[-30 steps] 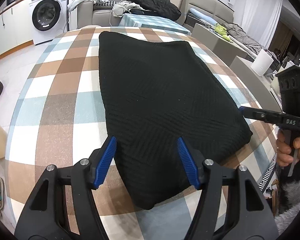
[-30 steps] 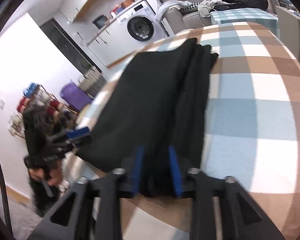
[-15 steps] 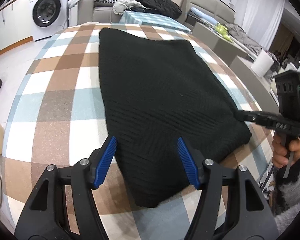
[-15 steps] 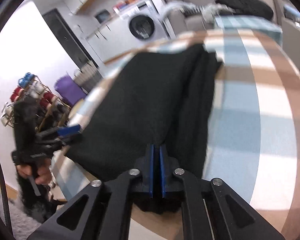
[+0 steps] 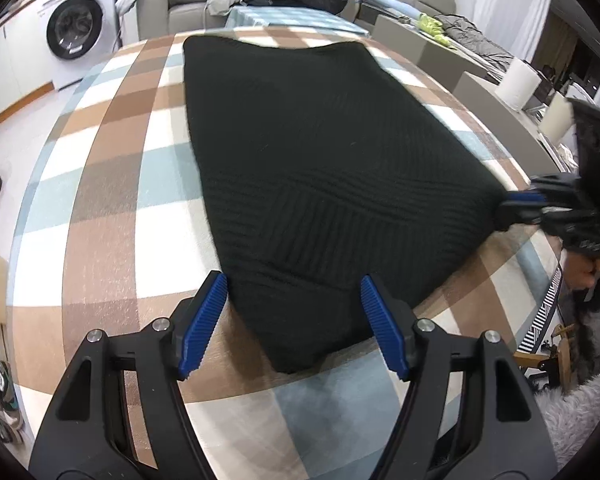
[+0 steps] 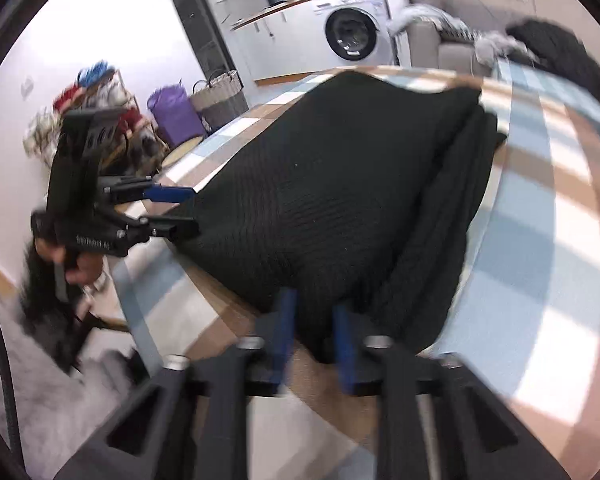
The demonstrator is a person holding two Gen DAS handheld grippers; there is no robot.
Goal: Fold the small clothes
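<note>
Closest to us, our left gripper [image 5: 294, 322] is spread wide with its blue pads either side of the near corner of the black knit garment [image 5: 320, 168], not pinching it, while our right gripper [image 6: 314, 332] has its pads a little apart with the garment's other near corner bunched between them, though blur means we can't tell if it's actually gripping. The garment itself lies flat along the checkered tablecloth [image 5: 112, 184], and way back there's a washing machine [image 5: 76, 28] plus a sofa [image 5: 188, 4] piled with clothes.
</note>
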